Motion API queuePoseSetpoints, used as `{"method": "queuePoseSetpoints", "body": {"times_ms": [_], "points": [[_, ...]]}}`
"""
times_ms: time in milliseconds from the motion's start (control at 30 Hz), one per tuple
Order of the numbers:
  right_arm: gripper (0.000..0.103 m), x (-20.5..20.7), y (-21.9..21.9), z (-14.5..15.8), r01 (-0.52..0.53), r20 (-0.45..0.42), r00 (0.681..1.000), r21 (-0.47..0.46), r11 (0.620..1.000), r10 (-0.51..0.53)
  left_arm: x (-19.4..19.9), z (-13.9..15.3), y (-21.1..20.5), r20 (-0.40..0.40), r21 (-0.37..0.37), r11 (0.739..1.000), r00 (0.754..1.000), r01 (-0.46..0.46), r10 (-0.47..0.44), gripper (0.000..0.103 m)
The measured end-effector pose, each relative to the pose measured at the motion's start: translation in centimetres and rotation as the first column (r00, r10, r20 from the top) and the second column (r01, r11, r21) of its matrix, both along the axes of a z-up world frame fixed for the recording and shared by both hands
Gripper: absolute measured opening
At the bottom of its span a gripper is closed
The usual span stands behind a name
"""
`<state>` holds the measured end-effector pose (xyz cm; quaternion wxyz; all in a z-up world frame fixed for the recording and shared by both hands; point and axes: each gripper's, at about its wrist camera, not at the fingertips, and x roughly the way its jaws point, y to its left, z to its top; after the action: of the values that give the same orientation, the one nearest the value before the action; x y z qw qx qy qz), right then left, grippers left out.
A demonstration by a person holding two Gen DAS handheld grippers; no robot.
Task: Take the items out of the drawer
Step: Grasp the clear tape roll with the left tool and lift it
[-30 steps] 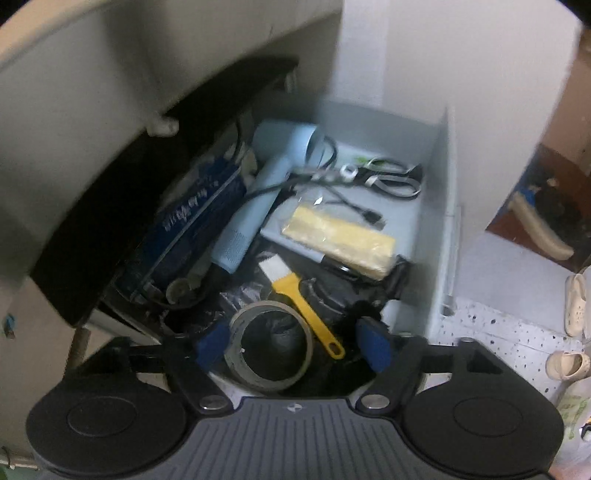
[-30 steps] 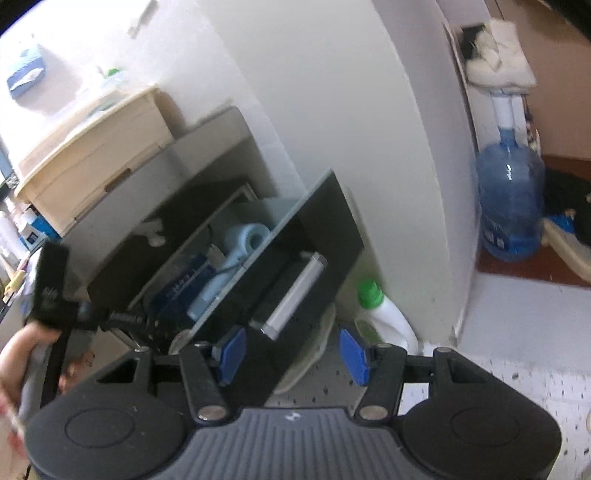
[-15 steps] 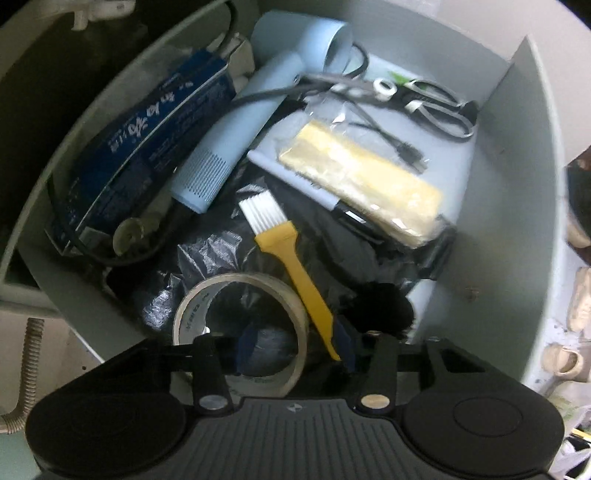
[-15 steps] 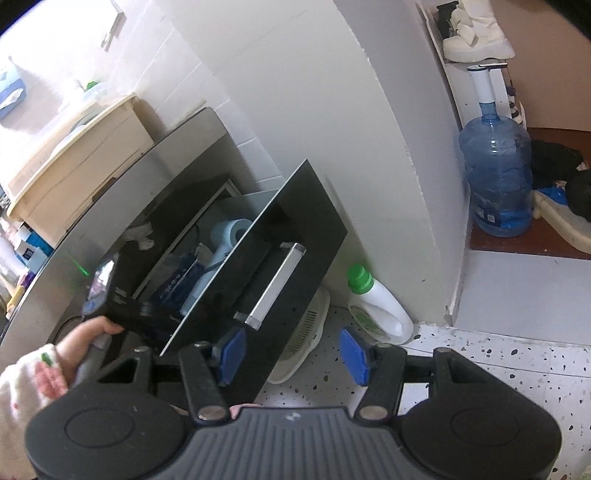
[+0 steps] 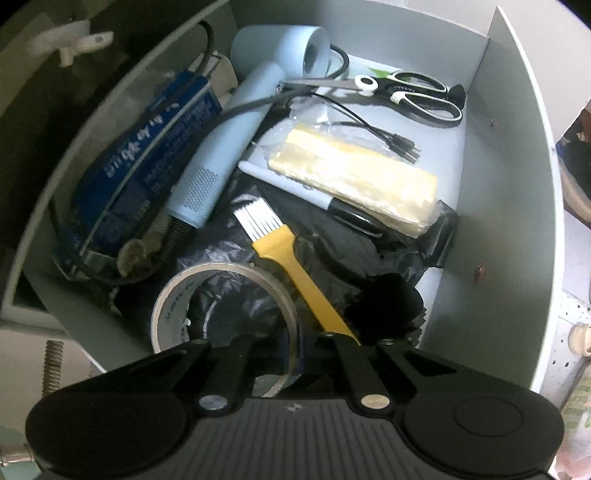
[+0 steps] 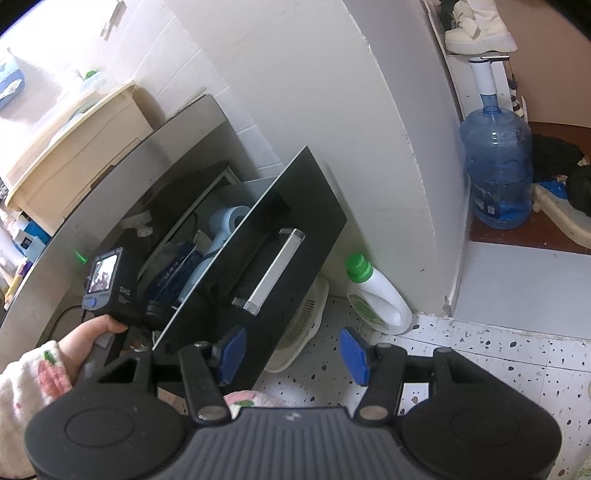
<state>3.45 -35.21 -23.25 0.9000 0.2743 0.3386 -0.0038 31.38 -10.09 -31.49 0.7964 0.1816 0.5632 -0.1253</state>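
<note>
Left wrist: gripper [image 5: 291, 347] sunk in drawer [image 5: 509, 206], fingers narrowed at tape [image 5: 221, 314] rim beside brush [image 5: 295, 273]; clamp not discernible. Risked snagging black bags [image 5: 332, 243]. Tape print illegible.

Right wrist: gripper [image 6: 291, 354] spread apart, empty, outside drawer. Read "DAS" on left tool.

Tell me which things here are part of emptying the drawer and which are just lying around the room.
Part of the job:
drawer
tape roll
yellow brush
hair dryer
scissors
left gripper, down at the tape roll
right gripper, open, outside the drawer

Just lying about:
water jug
detergent bottle
boots on the shelf
</note>
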Motion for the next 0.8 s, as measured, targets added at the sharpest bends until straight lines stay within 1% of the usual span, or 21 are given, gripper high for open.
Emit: {"method": "queuePoseSetpoints", "body": {"times_ms": [133, 300, 533, 667, 733, 800], "points": [[0.056, -0.3, 0.1, 0.1, -0.001, 0.0, 1.0, -0.004, 1.0, 0.001, -0.6, 2.1, -0.1, 0.027, -0.002, 0.999, 0.999, 0.033, -0.033, 0.005], [0.056, -0.8, 0.1, 0.3, 0.002, 0.0, 1.0, -0.008, 1.0, -0.002, -1.9, 5.8, -0.6, 0.072, 0.019, 0.994, 0.991, 0.111, -0.112, 0.005], [0.056, -1.8, 0.1, 1.6, 0.01, 0.03, 1.0, -0.021, 1.0, -0.009, -4.0, 10.9, -2.1, 0.119, 0.025, 0.973, 0.966, 0.23, -0.232, 0.005], [0.056, -2.4, 0.0, 2.4, 0.022, 0.044, 0.999, -0.028, 0.999, -0.02, -5.8, 14.4, -3.2, 0.155, 0.033, 0.953, 0.941, 0.3, -0.301, 0.005], [0.056, -2.8, -0.1, 2.7, 0.03, 0.052, 0.998, -0.029, 0.999, -0.028, -6.4, 16.4, -3.5, 0.168, 0.022, 0.947, 0.933, 0.321, -0.319, 0.005], [0.056, -3.1, -0.1, 2.9, 0.034, 0.059, 0.998, -0.028, 0.999, -0.033, -6.9, 18.6, -3.6, 0.167, -0.001, 0.943, 0.929, 0.334, -0.329, 0.005]]}}
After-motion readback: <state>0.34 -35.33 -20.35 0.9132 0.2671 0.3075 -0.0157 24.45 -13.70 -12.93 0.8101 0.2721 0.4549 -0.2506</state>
